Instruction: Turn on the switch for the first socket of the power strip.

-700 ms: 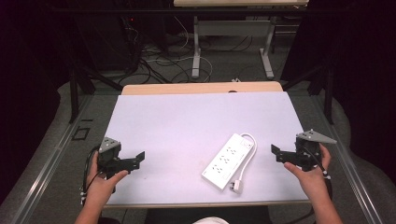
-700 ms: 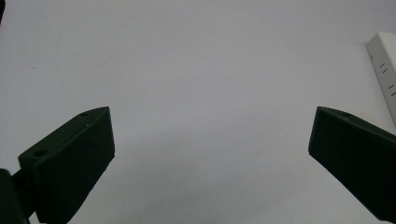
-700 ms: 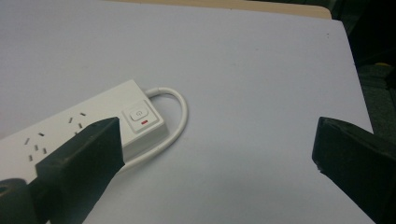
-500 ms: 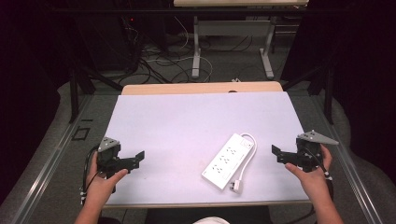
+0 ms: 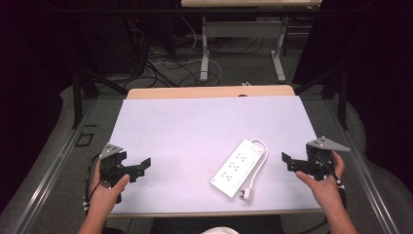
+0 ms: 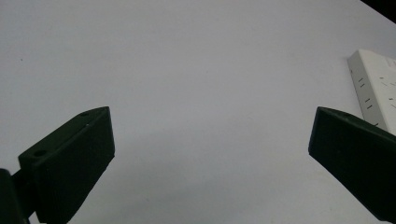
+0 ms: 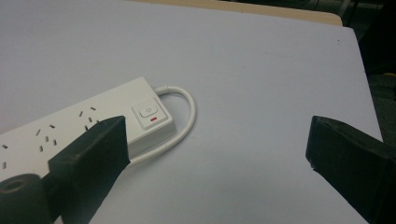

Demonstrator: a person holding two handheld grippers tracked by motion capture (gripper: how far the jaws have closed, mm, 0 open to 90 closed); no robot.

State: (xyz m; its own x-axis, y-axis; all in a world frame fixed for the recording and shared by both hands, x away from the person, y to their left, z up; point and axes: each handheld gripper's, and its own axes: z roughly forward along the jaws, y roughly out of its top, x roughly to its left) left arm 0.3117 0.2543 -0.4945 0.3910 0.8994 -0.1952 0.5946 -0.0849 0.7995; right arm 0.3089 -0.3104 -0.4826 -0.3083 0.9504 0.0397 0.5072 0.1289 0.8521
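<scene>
Nothing handled yet: I'm holding my left gripper and right gripper wide open and empty, flanking the power strip lying untouched mid-table, nearer my right

Lighting: even overhead light on the pale worktop, bright at its centre; surroundings and floor beyond fall to near black. Shadows: soft and faint, a thin one beside the power strip. Glare: none strong; a mild sheen on the worktop in both gripper views. Sharpness: high view slightly soft and grainy. Gripper views: left tongs and right tongs loom dark and somewhat blurred at the lower edge; the power strip's slots read clearly.
</scene>
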